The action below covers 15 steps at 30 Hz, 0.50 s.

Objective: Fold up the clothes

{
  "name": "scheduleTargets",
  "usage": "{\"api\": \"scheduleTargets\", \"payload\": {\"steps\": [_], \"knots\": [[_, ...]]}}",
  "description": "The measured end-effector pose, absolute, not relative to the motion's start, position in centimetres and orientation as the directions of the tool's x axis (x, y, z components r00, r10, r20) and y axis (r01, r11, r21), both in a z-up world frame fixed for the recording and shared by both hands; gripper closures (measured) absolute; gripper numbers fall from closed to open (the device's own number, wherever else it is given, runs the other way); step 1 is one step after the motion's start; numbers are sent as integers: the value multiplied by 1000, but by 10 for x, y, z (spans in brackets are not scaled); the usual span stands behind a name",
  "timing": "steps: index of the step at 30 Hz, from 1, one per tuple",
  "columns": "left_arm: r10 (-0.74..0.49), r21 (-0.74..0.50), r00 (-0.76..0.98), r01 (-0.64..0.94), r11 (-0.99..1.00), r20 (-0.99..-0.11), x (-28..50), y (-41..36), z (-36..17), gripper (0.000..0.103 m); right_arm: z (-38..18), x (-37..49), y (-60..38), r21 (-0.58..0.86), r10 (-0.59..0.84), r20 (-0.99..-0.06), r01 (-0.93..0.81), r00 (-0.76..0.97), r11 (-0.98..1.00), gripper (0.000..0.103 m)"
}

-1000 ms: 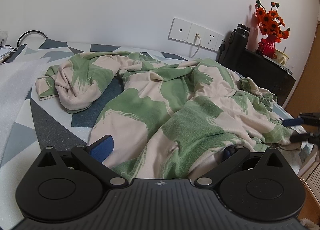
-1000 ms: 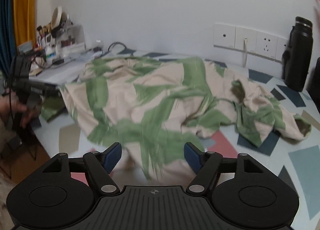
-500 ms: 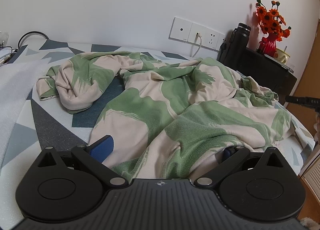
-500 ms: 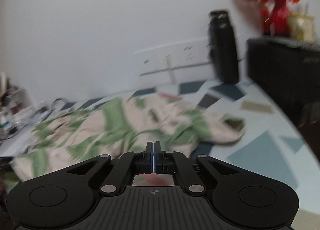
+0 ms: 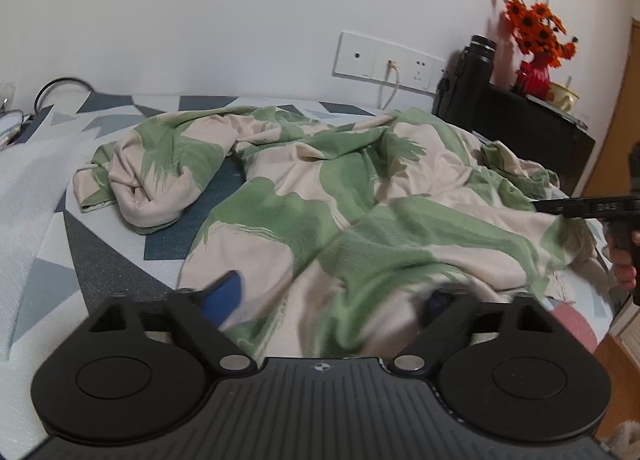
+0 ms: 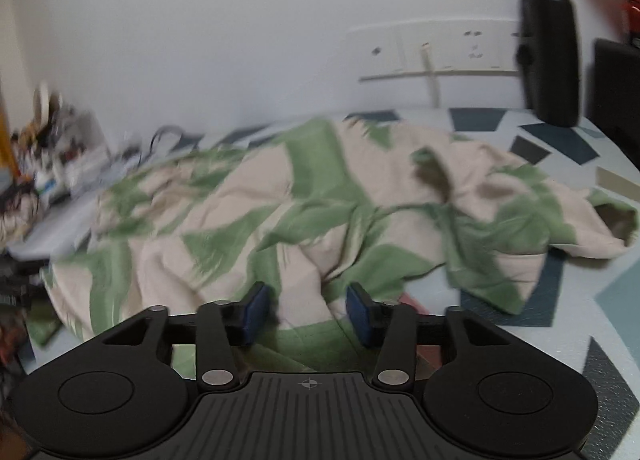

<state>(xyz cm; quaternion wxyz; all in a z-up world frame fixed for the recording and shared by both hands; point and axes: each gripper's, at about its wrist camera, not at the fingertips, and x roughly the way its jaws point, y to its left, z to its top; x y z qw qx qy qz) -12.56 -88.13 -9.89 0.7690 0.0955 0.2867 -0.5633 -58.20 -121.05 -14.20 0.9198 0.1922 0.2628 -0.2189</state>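
We had the green-and-beige garment (image 5: 340,212) lying crumpled across the patterned bed cover (image 5: 100,260). Left gripper (image 5: 332,296) was spread wide with cloth bunched between its fingers. Right gripper (image 6: 306,314) was spread too, fabric edge between its pads, not pinched.

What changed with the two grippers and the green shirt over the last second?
The right gripper, shut half a second ago, has opened and swung back over the green and cream garment. The left gripper stayed open, with cloth between its fingers. The black bottle and wall sockets stayed put.
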Motion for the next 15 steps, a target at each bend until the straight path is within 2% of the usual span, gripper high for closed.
{"api": "scheduleTargets", "payload": {"steps": [1, 2, 3, 7, 13, 15], "knots": [[-811, -172, 199, 924, 343, -550, -128, -880, -98, 29, -142, -584, -1206, 233, -285, -574, 486, 768, 842, 80], [-818, -201, 175, 922, 332, -548, -129, -878, -96, 35, -143, -585, -1202, 228, -268, -580, 469, 770, 854, 84], [-824, -229, 152, 919, 321, -545, -130, -875, -94, 38, -143, -587, -1198, 223, -251, -586, 451, 770, 864, 86], [-844, -316, 41, 917, 245, -535, -141, -866, -87, 38, -138, -609, -1182, 179, -234, -621, 426, 748, 887, 89], [-810, -281, -27, 944, 171, -586, -170, -861, -82, 29, -128, -641, -1161, 139, -226, -665, 415, 712, 899, 90], [-806, -268, -32, 950, 158, -590, -175, -860, -79, 19, -125, -646, -1157, 130, -223, -674, 411, 704, 902, 91]]}}
